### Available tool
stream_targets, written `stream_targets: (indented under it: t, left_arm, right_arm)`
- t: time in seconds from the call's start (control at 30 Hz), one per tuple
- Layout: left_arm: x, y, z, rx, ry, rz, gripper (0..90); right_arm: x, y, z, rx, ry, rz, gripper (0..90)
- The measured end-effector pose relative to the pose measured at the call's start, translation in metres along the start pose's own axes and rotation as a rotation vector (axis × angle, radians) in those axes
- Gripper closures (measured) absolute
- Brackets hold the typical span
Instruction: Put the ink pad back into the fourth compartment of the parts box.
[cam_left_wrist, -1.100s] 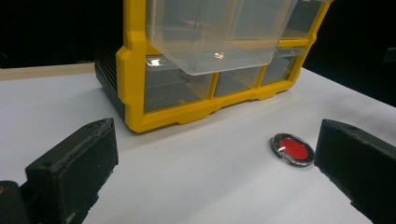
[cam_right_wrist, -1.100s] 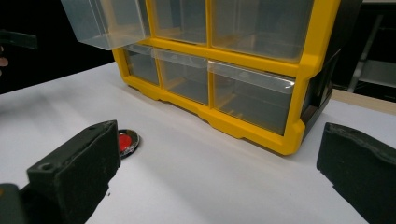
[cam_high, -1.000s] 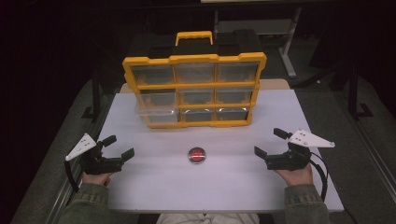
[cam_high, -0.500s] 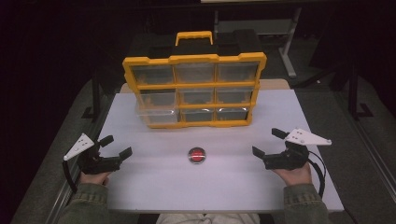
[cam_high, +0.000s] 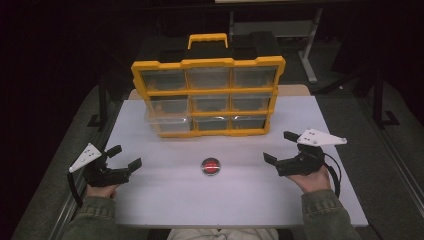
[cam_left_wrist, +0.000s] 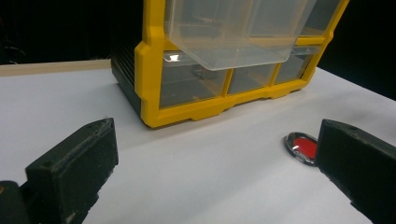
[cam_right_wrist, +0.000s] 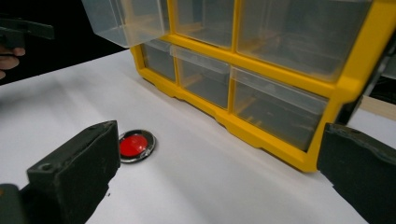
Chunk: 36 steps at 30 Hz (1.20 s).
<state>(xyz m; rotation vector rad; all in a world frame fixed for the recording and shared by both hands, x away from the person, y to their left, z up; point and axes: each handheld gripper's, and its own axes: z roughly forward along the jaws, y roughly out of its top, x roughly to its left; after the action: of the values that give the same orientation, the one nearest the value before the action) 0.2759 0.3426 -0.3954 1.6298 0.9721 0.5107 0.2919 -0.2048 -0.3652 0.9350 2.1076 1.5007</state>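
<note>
A yellow plastic organiser with clear drawers (cam_high: 207, 95) stands at the back of the white tabletop (cam_high: 165, 200), its middle-left clear drawer (cam_high: 167, 107) pulled partway out. A small round red disc with a shiny rim (cam_high: 210, 166) (lying flat) sits between the left hand-held gripper (cam_high: 126, 157) and the right hand-held gripper (cam_high: 281, 147), both with jaws spread and empty.
</note>
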Motion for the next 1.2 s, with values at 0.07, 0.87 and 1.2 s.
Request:
stream_targets:
  t: [0.07, 0.87, 1.2]
  left_arm:
    - [0.000, 0.000, 0.000, -0.004, -0.009, 0.000, 0.0]
    - [-0.003, -0.001, 0.003, 0.012, -0.017, 0.012, 0.0]
    - [-0.005, -0.001, 0.004, 0.013, -0.018, 0.029, 0.0]
  right_arm:
    - [0.002, 0.004, 0.004, 0.004, 0.011, -0.009, 0.0]
    - [0.020, 0.031, 0.048, 0.118, 0.092, -0.086, 0.0]
    - [0.028, 0.039, 0.065, 0.161, 0.121, -0.115, 0.0]
